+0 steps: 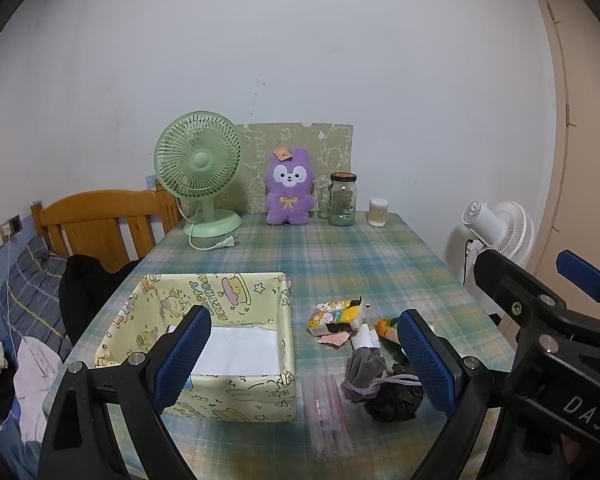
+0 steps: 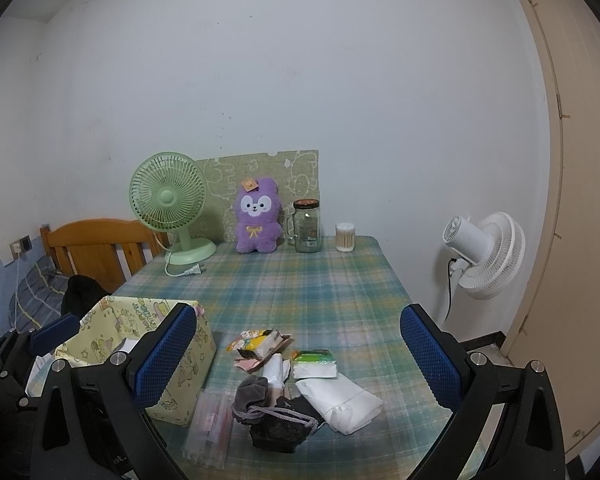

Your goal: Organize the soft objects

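Tissue packs point(image 2: 260, 341) (two); one yellow fabric box point(image 1: 236, 300); two gaping claws.

Both grippers are black, angular frames with silver round screws at the joints. The left gripper point(image 1: 304, 356) carries blue dimpled pads point(image 1: 182, 356); the right gripper point(image 2: 298, 360), beside it, matches and bears white letters "DAS" on its body.

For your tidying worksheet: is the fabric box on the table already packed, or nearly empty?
Nearly empty. The box shows only white sheets on its floor; the soft items lie outside on the table.
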Demonstrator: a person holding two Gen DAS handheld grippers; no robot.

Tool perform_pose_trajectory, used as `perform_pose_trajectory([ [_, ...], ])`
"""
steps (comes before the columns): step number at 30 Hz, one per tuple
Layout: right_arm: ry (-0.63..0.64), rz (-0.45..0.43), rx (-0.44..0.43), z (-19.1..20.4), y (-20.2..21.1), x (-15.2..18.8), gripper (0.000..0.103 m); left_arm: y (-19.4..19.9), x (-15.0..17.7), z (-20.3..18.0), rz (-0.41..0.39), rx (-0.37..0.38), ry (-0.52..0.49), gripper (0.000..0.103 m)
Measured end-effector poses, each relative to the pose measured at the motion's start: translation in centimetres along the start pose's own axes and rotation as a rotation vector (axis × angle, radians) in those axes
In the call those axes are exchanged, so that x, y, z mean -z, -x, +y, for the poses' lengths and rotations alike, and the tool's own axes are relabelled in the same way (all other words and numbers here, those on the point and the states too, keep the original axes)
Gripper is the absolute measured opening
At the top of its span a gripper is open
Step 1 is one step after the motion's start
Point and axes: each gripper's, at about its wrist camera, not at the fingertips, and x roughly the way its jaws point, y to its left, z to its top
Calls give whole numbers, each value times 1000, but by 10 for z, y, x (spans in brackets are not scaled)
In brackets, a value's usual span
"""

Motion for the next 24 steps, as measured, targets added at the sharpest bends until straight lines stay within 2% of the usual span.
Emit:
perform_pose_trajectory([
  [5,10,51,25,3,-6,7,102,-4,6,-5,-2,6,-11,95],
  [13,29,12,27,-1,-14,25,99,-13,19,-13,11,27,-19,95],
  [19,12,38,30,-5,-22,39,98,-18,30,-20,3,30,-36,94],
  [24,-17,91,21,-10,-32,54,96,-27,43,-21,43,47,0,94],
])
